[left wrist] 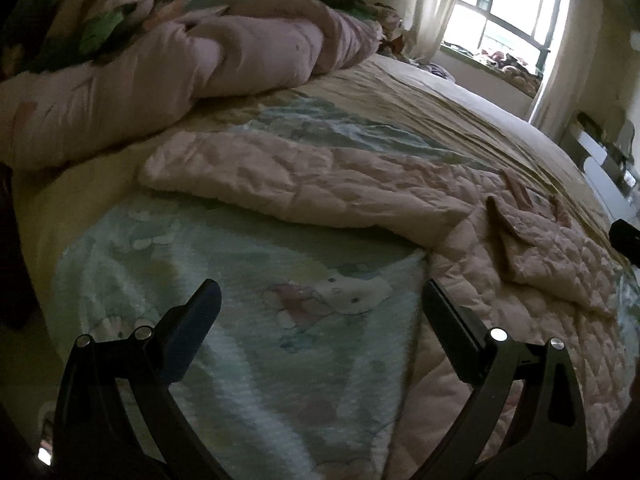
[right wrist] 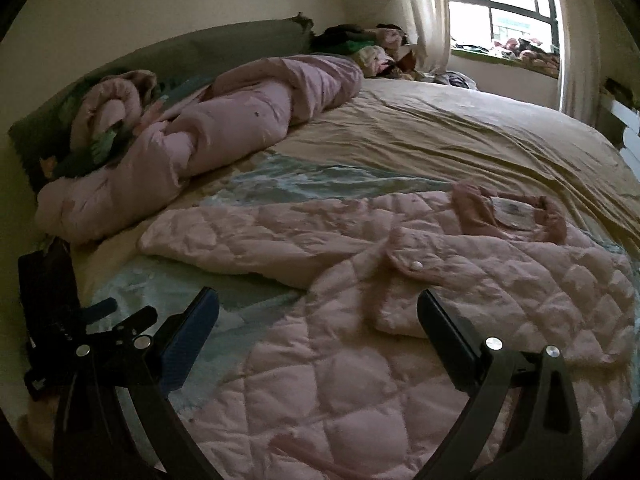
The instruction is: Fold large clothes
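A pink quilted coat lies spread on a bed. Left gripper and right gripper hover above it, jaws wide apart, holding nothing.

- Illumination: daylight from the window at far right, the only visible source; its panes are overexposed to white.
- Exposure: the far right of the bed is well lit; the near left falls into dim shade.
- Silhouettes: the fingers appear nearly black, with small highlights on their screws.
- Distortion: strong fisheye curvature bends walls and bed edges; dark vignette at the corners.
- Sharpness: soft overall, with fabric detail smeared in the left wrist view.
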A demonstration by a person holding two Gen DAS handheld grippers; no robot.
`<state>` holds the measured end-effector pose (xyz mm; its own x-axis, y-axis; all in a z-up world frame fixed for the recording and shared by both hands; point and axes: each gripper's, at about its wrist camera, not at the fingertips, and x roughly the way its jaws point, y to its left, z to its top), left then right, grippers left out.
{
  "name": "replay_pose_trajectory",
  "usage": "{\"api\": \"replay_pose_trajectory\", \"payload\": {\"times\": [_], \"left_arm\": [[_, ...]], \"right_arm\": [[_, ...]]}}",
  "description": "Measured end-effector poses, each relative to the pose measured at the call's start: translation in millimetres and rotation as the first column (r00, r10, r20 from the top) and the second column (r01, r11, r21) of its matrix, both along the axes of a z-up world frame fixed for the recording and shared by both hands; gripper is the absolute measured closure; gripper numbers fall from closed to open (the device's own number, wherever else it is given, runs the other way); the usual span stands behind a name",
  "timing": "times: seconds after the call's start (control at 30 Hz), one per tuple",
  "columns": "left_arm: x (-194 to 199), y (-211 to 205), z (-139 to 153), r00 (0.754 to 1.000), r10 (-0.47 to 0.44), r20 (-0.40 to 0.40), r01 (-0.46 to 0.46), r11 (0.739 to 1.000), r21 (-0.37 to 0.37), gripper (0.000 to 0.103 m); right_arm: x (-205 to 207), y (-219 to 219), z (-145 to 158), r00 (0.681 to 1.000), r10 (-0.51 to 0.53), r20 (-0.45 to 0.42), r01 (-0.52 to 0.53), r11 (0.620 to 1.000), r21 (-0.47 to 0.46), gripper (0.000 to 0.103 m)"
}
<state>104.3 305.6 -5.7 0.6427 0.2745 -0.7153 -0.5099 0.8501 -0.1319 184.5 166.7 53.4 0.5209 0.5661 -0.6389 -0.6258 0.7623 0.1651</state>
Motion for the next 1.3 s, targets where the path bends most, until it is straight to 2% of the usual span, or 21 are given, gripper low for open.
{"api": "replay_pose_trajectory", "payload": {"times": [0.33,0.53,0.93,1.07,1.3], "left_arm": [[-11.5,37.3,-11.6,0.999,0.049,0.003,-0.049,0.999,-0.013,0.009],[-13.4,58.3,-21.6,0.997,0.074,0.0,-0.073,0.996,-0.044,0.009],[13.6,104.0,-34.8,0.997,0.078,-0.008,-0.079,0.993,-0.091,0.009],[24.6,125.4,-47.7,0.995,0.095,-0.031,-0.098,0.987,-0.125,0.009],[33.4,173.0,-73.8,0.991,0.134,-0.006,-0.13,0.95,-0.284,0.009]], "right_arm": [[-11.7,51.8,-4.6,0.997,0.078,0.011,-0.077,0.997,-0.031,0.004],[-16.0,79.4,-13.4,0.993,0.119,0.005,-0.119,0.991,-0.055,0.004],[-6.3,132.8,-40.9,0.985,0.172,-0.028,-0.174,0.979,-0.104,0.004],[-1.3,147.3,-51.0,0.981,0.186,-0.044,-0.19,0.975,-0.116,0.004],[5.2,162.9,-65.9,0.978,0.195,-0.073,-0.202,0.973,-0.115,0.004]]}}
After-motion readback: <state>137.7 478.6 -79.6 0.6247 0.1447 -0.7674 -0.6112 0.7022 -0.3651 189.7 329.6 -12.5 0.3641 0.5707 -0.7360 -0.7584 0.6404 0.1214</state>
